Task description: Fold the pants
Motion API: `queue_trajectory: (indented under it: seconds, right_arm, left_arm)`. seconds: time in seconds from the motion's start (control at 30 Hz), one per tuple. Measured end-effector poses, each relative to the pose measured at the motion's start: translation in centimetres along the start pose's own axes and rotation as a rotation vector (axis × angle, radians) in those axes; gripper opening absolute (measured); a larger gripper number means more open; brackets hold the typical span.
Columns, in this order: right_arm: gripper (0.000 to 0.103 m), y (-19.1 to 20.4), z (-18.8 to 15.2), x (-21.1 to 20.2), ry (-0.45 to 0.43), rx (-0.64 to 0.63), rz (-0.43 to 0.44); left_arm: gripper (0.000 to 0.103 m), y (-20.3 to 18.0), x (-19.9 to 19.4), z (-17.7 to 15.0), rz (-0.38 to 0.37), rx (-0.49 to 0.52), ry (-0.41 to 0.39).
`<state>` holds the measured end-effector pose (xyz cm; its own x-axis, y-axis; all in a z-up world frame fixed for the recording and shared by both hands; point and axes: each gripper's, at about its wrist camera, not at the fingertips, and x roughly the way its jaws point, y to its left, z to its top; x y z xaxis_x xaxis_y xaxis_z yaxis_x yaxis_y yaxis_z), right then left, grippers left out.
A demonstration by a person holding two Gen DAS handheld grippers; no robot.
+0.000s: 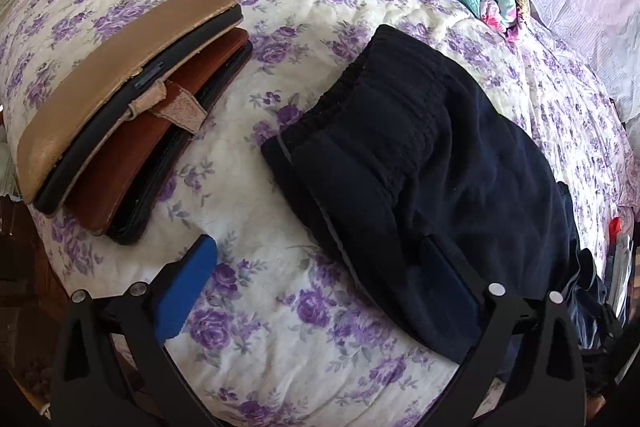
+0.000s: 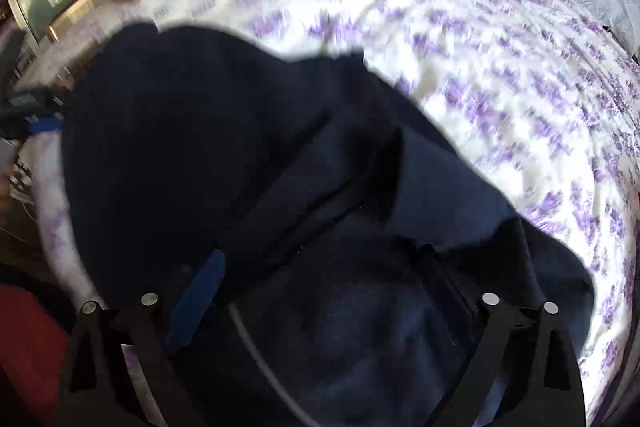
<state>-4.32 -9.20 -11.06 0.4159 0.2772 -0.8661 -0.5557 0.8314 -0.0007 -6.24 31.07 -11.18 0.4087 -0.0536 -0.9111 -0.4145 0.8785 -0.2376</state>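
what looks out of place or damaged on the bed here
The stacked leather cushions left of the dark pants look worn: the tan top one's covering is peeling at its edge, a torn strip hanging loose. They sit askew, overhanging the bed's edge. The pants look bunched, not flat.

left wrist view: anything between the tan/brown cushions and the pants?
Nothing: only bare floral bedsheet separates the stacked cushions from the dark pants, seen in the left wrist view.
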Motion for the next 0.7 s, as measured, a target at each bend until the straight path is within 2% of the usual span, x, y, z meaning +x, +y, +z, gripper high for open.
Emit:
queue_trajectory:
  seconds: [0.07,0.1,0.17,0.2,0.23,0.27,0.37,0.43,0.5,0.7]
  right_arm:
    - [0.097,-0.2,-0.1,-1.8,-0.048,-0.006,-0.012]
    - [0.097,-0.4,-0.2,-1.8,-0.043,-0.004,-0.027]
    - [0.097,-1.4,-0.9,-0.4,0.031,0.030,-0.060]
    - [0.097,-2.3,-1.5,1.1,0.111,0.070,-0.077]
    - [0.098,-2.7,-1.9,1.6,0.120,0.103,-0.058]
    - [0.098,-3.1,-1.9,1.3,0.097,0.129,-0.047]
    - [0.098,-2.8,-0.8,0.4,0.100,0.117,-0.065]
    - [0.098,-2.8,-0.4,-1.2,0.022,0.114,-0.068]
    - [0.098,-3.1,-0.4,-2.3,-0.016,0.124,-0.086]
    - [0.098,-4.9,-1.3,-2.7,0.015,0.220,-0.117]
  left_arm:
    - [0.098,-0.3,0.1,0.4,-0.026,-0.007,-0.003]
    - [0.098,-0.6,0.3,0.7,-0.037,-0.007,-0.004]
    - [0.098,-1.2,0.7,1.2,-0.048,0.000,-0.008]
    - [0.098,-1.6,1.1,1.4,-0.050,0.007,-0.009]
    - [0.098,-2.0,1.5,1.6,-0.052,0.018,-0.009]
    - [0.098,-2.4,1.9,1.8,-0.044,0.036,-0.010]
    - [0.099,-3.5,2.9,2.2,0.007,0.087,-0.020]
    - [0.099,-3.9,3.2,2.2,0.030,0.101,-0.033]
    - [0.099,-3.9,3.2,2.0,0.036,0.102,-0.047]
    - [0.099,-4.0,3.2,1.9,0.042,0.105,-0.057]
